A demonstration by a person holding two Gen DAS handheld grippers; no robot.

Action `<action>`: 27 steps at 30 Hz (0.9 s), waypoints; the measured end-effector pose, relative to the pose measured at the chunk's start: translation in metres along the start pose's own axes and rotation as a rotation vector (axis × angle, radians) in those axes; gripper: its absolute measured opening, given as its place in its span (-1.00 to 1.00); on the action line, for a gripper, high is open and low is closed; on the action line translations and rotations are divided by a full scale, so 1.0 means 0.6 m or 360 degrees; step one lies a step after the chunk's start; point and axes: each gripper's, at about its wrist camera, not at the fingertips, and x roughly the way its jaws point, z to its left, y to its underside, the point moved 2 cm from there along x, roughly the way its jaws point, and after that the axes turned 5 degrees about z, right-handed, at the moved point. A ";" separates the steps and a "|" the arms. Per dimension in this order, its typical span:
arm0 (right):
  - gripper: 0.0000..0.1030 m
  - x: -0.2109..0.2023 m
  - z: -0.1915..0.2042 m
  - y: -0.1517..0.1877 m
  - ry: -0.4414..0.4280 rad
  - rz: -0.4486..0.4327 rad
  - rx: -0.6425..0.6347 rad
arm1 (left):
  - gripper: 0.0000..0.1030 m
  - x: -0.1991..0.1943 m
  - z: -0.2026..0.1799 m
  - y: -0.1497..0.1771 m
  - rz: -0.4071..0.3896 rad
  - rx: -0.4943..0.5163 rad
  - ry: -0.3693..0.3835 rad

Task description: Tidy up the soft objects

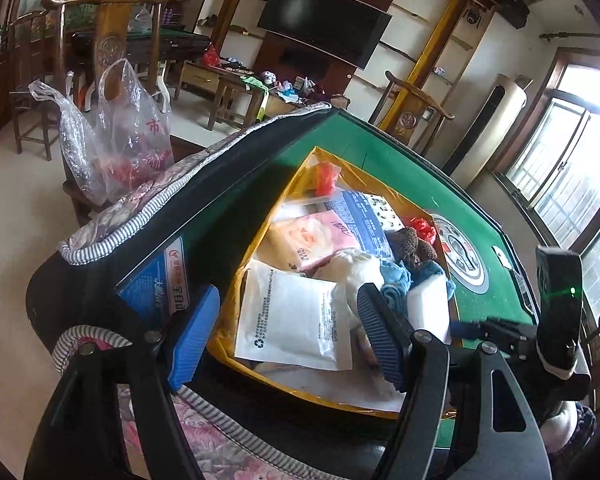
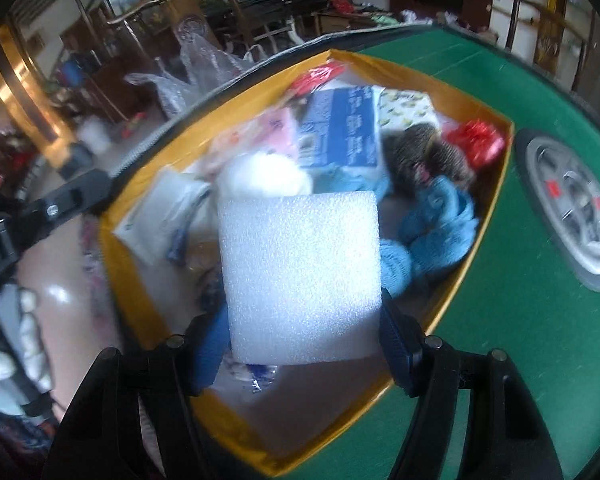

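One white foam block (image 2: pixel 302 278) is what we carry: our right gripper (image 2: pixel 302 344) has its jaws pressed against the block's two lower sides, and the block stands out ahead of the fingers toward twelve o'clock, its faces about square, so we cannot call a long axis. It hangs directly over the yellow box (image 2: pixel 496 216), above the bare patch of floor near the box's six o'clock end. Setting it down, we judge, only needs a short drop straight ahead; the box lies dead in front of the jaws, not to either side.

Our left gripper (image 1: pixel 288 332) has its jaws spread wide with nothing between them. It hovers over the same box at its near rim, with the white pouch (image 1: pixel 292 316) just beyond the blue pads (image 1: pixel 194 336). From that view the foam block (image 1: pixel 428 306) sits at about three o'clock of the left fingers. The right hand is plainly the one doing this step.

Counting what lies in the box:
- one white pouch
- one pink tissue pack (image 1: pixel 312 240)
- one blue printed pack (image 2: pixel 342 128)
- one white fluffy ball (image 2: pixel 266 176)
- one blue cloth (image 2: pixel 432 232), bunched
- one brown knitted piece (image 2: pixel 424 152)
- two red plastic bags (image 1: pixel 326 174), at twelve and two o'clock

Motion blur keeps us from counting finer. The box rests on the green table (image 2: pixel 500 340).
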 end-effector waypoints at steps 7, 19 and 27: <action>0.25 -0.008 0.046 0.015 0.0084 0.0042 -0.0126 | 0.38 -0.006 -0.032 0.001 -0.0055 0.0110 -0.0134; 0.55 -0.056 0.030 0.056 -0.0066 -0.0115 0.0016 | 0.56 -0.035 -0.094 0.016 -0.0186 0.0294 -0.0406; 0.55 -0.080 -0.016 0.093 -0.0136 -0.0195 0.0201 | 0.56 -0.042 -0.130 0.026 -0.0197 0.0353 -0.0491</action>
